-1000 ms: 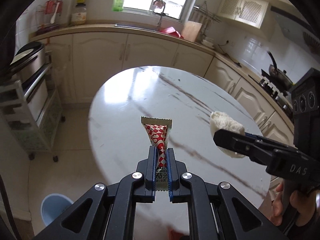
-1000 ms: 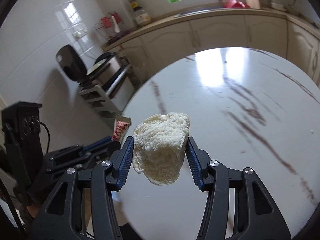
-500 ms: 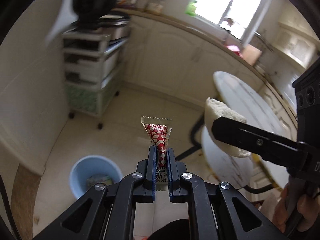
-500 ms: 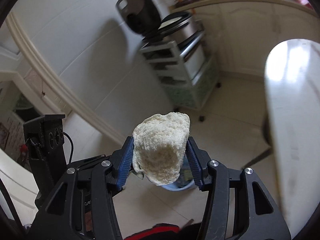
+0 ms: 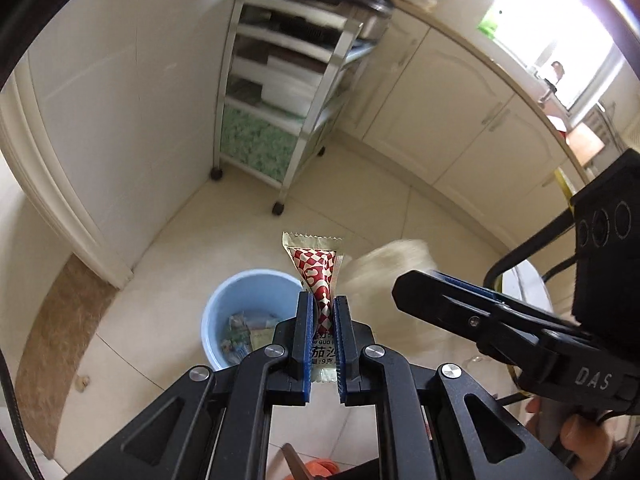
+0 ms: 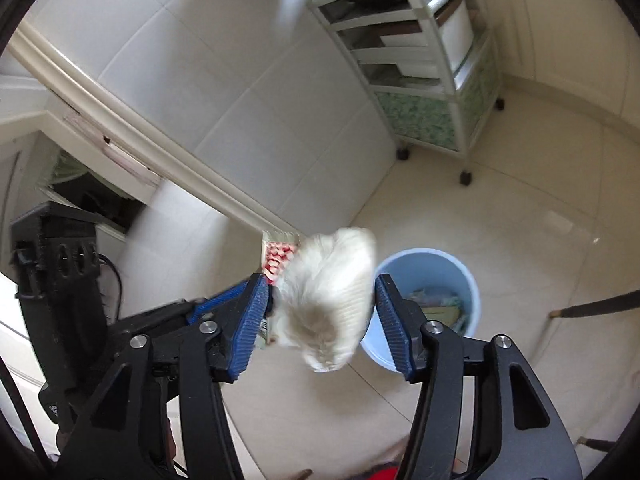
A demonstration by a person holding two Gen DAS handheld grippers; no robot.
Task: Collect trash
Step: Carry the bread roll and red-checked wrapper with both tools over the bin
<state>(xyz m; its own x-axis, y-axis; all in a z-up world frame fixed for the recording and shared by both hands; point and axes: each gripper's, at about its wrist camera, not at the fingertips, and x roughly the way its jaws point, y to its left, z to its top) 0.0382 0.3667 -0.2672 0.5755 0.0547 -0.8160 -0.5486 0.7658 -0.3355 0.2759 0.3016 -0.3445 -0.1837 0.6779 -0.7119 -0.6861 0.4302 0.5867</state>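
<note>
My left gripper (image 5: pixel 322 299) is shut on a red-and-white checked sachet (image 5: pixel 318 276), held upright above the floor. A light blue bin (image 5: pixel 218 304) with wrappers inside stands on the floor just behind and left of it. My right gripper (image 6: pixel 320 280) hangs beside the bin (image 6: pixel 464 272), and its jaws are opening. A white lump of bread (image 6: pixel 328 296) sits blurred between the pads, slipping loose, with gaps at both sides. In the left wrist view the bread (image 5: pixel 384 272) is a blur beside the right gripper's finger (image 5: pixel 440 292).
A white rolling shelf cart (image 5: pixel 280 92) stands against the wall behind the bin, with cream cabinets (image 5: pixel 460 112) to its right. A door frame (image 5: pixel 60 184) runs along the left. A dark table leg (image 6: pixel 592 306) crosses at right. A hand (image 5: pixel 580 436) grips the right gripper's handle.
Both grippers swung from over the marble table down towards the floor by the blue bin. The right jaws have widened, and the bread has come loose and blurred between them.
</note>
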